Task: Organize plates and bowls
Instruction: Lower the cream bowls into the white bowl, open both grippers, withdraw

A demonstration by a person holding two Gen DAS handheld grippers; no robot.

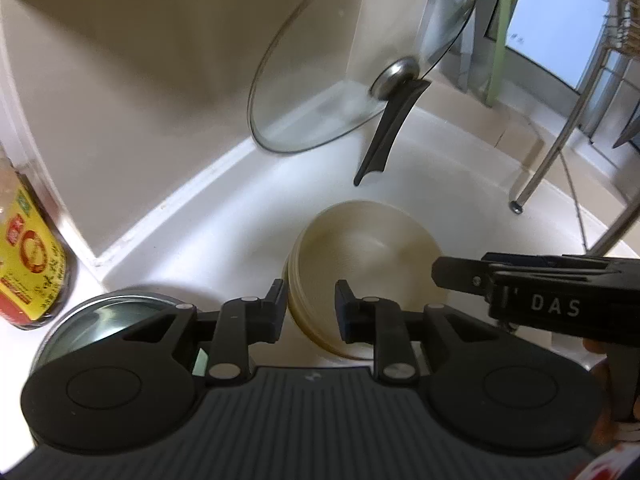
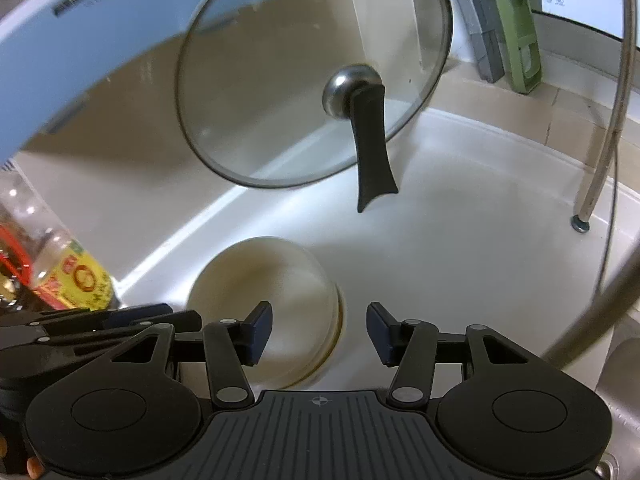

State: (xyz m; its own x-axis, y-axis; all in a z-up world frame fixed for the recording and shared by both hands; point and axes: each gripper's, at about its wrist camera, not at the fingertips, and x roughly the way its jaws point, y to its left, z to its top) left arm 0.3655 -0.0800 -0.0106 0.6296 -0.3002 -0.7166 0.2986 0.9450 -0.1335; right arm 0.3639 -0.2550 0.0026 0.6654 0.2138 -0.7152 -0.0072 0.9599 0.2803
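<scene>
White counter (image 1: 460,184), glossy, running into a beige tiled wall corner (image 1: 132,92). Glass lid (image 2: 280,80) with a black handle leans against the wall. Stacked cream bowls (image 1: 360,252) sit on the counter just ahead of my claws. Left claw (image 1: 311,300): jaws apart with a narrow gap at the stack's near rim, nothing pressed. Right claw (image 2: 320,330): released, wide, empty. Sauce bottle (image 1: 28,264) stands far left; chrome rack leg (image 2: 588,196) far right.
</scene>
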